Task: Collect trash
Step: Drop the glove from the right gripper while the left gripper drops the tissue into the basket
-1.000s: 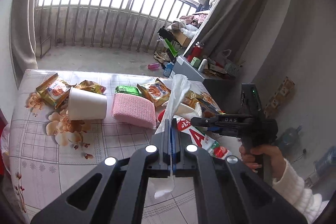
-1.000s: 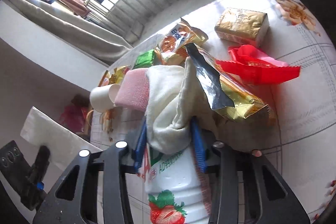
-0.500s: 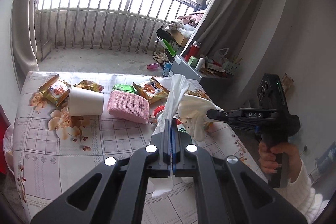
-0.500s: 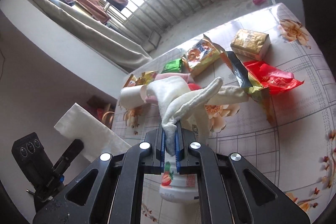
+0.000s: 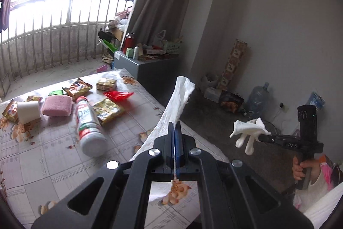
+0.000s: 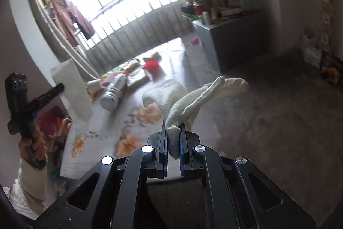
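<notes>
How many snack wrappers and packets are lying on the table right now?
6 visible: an orange packet at the left edge, a small one behind the cup, a green one, an orange bag, a gold pack, a gold bag. Others may be hidden.

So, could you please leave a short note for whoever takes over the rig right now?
Left tool: shut on a white paper tissue, held above the table's edge.
Right tool: shut on a white glove, held out over the floor, off the table.
On the table: milk bottle lying on its side, white cup, pink sponge, red wrapper, several snack packets.
Done: tissue and glove lifted.
Left: no bin is in view; drop both, then collect the remaining trash.
</notes>
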Demonstrator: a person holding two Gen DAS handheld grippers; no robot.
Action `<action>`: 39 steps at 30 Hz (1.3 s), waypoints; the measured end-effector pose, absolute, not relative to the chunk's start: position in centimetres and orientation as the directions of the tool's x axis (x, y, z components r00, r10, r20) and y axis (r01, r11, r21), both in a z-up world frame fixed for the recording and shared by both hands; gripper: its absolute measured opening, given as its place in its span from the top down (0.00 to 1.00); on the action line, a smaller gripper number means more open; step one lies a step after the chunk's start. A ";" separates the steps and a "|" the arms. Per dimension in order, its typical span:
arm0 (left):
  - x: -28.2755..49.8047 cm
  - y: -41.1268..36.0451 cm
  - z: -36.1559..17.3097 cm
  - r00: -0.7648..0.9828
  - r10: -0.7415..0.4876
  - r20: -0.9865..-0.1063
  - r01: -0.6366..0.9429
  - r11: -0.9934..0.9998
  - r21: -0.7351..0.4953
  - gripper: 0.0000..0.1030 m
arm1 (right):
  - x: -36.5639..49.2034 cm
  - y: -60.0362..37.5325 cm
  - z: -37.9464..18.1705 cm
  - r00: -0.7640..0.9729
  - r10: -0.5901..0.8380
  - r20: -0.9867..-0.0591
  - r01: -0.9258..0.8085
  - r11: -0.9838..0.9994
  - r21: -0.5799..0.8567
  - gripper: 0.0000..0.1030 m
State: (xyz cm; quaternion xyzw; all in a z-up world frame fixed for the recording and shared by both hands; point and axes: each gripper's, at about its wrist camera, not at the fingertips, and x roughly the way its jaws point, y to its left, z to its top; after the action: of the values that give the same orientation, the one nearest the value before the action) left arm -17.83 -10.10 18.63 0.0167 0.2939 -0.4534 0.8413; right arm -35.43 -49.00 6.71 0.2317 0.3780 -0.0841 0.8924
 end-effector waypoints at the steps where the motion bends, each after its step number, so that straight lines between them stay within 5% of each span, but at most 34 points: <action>1: -18.7 -11.0 18.4 0.397 -0.759 -0.517 0.788 0.570 -0.233 0.99 | -37.6 -49.9 4.9 0.658 0.008 -0.753 0.395 0.848 0.354 0.93; 6: -22.7 -15.4 17.9 0.373 -0.754 -0.541 0.842 0.520 -0.144 0.99 | -45.4 -52.5 -7.4 0.455 0.085 -0.886 0.618 0.686 0.384 0.93; 12: -25.4 -19.4 18.2 0.295 -0.781 -0.551 0.880 0.447 -0.162 0.99 | -45.0 -56.4 -23.5 0.239 0.103 -0.965 0.720 0.649 0.248 0.89; 15: -27.0 -22.1 17.6 0.246 -0.785 -0.569 0.903 0.399 -0.160 0.99 | -43.8 -57.7 -28.1 0.194 0.142 -0.971 0.740 0.629 0.240 0.71; 17: -28.3 -24.2 16.9 0.204 -0.780 -0.592 0.922 0.356 -0.151 0.99 | -44.0 -58.1 -28.1 0.267 0.136 -0.954 0.735 0.611 0.294 0.62; 19: -29.5 -26.2 15.8 0.151 -0.768 -0.622 0.938 0.311 -0.156 0.99 | -44.9 -58.7 -27.5 0.349 0.167 -0.922 0.741 0.553 0.381 0.30; 29: -36.0 -40.9 4.1 -0.365 -0.562 -0.742 0.888 0.031 -0.460 0.99 | -53.5 -62.1 -21.2 0.457 -0.058 -0.887 0.857 0.295 0.422 0.29; 32: -39.5 -46.5 -2.4 -0.364 -0.427 -0.828 0.914 0.009 -0.406 0.99 | -56.2 -62.3 -19.6 0.457 -0.112 -0.882 0.873 0.244 0.421 0.29; 36: -45.2 -51.3 -13.6 -0.167 -0.230 -0.959 0.986 -0.067 -0.155 0.98 | -58.4 -63.0 -18.7 0.486 -0.147 -0.861 0.868 0.198 0.456 0.29; 37: -46.2 -52.1 -16.2 -0.127 -0.187 -0.974 0.989 -0.095 -0.111 0.88 | -59.0 -63.4 -18.2 0.494 -0.152 -0.856 0.864 0.196 0.463 0.29; 39: -46.9 -53.2 -20.1 -0.019 -0.132 -0.991 0.996 -0.092 -0.007 0.53 | -59.2 -63.7 -17.7 0.506 -0.156 -0.849 0.858 0.194 0.476 0.29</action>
State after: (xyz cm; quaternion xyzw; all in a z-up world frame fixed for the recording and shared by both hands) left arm -46.94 -53.15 -20.06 0.4847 0.4453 -0.5578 0.5056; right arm -59.15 -63.65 -17.73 0.5197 0.3378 -0.3648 0.6947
